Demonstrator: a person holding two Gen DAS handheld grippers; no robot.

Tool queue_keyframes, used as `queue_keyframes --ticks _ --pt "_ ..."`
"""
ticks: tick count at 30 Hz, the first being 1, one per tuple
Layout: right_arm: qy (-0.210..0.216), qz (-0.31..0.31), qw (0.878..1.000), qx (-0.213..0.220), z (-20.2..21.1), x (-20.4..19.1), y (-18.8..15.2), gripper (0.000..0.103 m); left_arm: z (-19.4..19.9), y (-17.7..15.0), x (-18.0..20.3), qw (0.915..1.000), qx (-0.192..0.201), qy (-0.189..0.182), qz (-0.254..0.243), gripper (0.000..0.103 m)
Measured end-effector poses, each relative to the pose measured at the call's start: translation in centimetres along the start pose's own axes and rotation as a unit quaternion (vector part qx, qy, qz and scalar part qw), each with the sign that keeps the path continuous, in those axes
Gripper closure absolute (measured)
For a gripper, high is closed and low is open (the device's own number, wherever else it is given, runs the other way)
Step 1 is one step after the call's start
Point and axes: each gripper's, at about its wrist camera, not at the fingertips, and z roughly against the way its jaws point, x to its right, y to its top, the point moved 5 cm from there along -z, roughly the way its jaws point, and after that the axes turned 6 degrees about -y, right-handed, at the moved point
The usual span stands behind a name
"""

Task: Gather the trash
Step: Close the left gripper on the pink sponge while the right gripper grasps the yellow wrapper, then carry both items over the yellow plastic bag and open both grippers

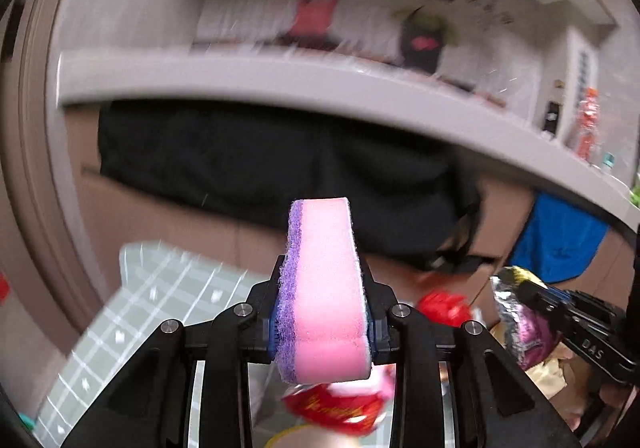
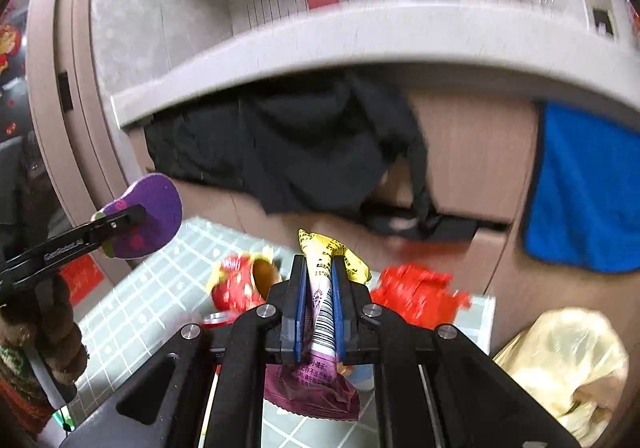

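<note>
Between the pads of your left hand-held gripper [image 1: 322, 312] a pink sponge [image 1: 324, 288] with a purple scrub side is squeezed on edge, held up above the tabletop [image 1: 152, 288]. Your right hand-held gripper [image 2: 320, 312] is clamped on a purple and yellow snack wrapper [image 2: 322, 304], also off the tabletop. Below lie red wrappers [image 2: 416, 292] on the checked mat. A yellowish plastic bag [image 2: 568, 364] sits at the right.

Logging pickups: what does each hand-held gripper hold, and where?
Left hand-held gripper: pink sponge, clamped across its lower half. Right hand-held gripper: snack wrapper, pinched mid-length.
</note>
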Motion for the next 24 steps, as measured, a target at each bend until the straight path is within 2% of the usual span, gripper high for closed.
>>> queue_keyframes --ticks 2,9,17,24 --pt "-0.011 0.004 1.0 0.023 1.8 1.3 1.0 0.093 1.0 1.0 3.2 0.9994 0.023 -0.012 -0.024 0.072" --pt "-0.061 0.002 0.996 0.062 7.3 7.8 2.5 0.093 1.2 0.8 13.1 0.9953 0.042 -0.056 -0.066 0.072" --pt "-0.13 -0.033 0.988 0.074 12.6 17.9 0.5 0.093 -2.0 -3.1 24.0 0.9857 -0.016 -0.142 -0.09 0.072" --pt "-0.175 -0.066 0.98 0.071 14.8 24.2 -1.5 0.093 -5.6 -5.0 30.3 0.9769 -0.045 -0.191 -0.083 0.072"
